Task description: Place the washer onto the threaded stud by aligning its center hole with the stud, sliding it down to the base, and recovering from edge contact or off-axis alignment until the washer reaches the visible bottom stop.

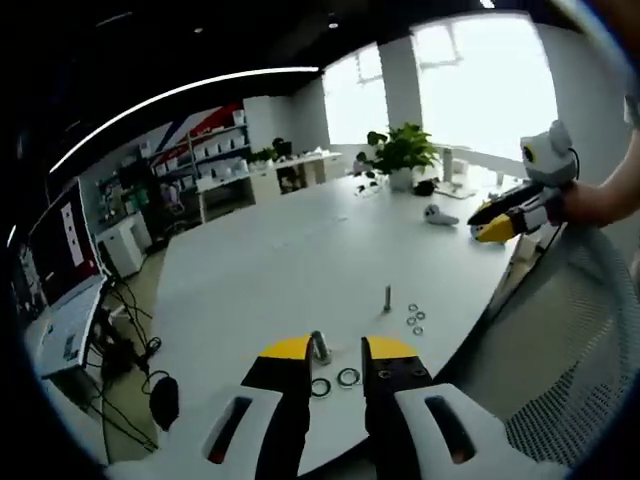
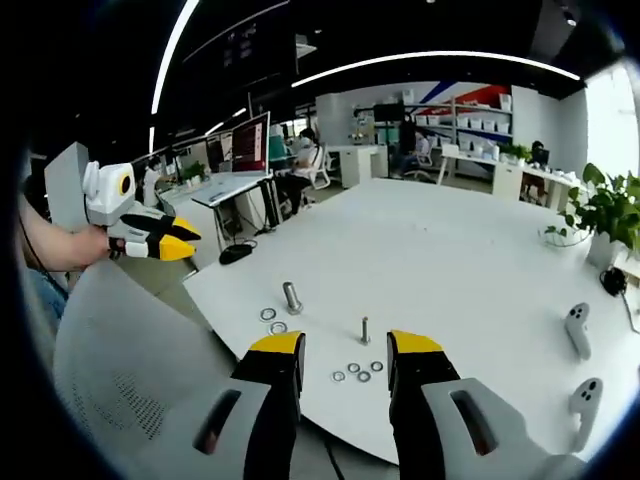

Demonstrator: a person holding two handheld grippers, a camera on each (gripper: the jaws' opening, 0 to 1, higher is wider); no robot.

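Washers (image 1: 414,319) in my left gripper view are small silver rings, a loose cluster of four or so lying flat on the white table (image 1: 300,250), just right of the thin stud (image 1: 388,298). The stud stands upright, long axis vertical, nothing on it. Nearer to me, a thicker bolt (image 1: 319,347) stands between my jaw tips, and two larger dark rings (image 1: 335,382) lie flat just beside it on the near side. My left gripper (image 1: 338,350) has its yellow-tipped jaws spread apart, holding nothing. At far right, the other gripper (image 1: 497,220) hangs above the table edge in a person's hand; from here I cannot tell how its jaws stand. A potted plant (image 1: 403,150) and a white controller (image 1: 437,214) sit at the far end. I see no containers on the table.

In my right gripper view, the washers (image 2: 357,371) lie flat between my jaw tips, near the table's near edge (image 2: 450,260), just on the near side of the upright stud (image 2: 365,330). The thicker bolt (image 2: 292,297) stands to the left, tilted slightly, with the two larger rings (image 2: 272,320) flat at its foot. My right gripper (image 2: 345,350) has its jaws spread wide, empty. The left gripper (image 2: 165,238) is held at far left over a mesh chair back (image 2: 130,370). Two white controllers (image 2: 578,330) lie at right.
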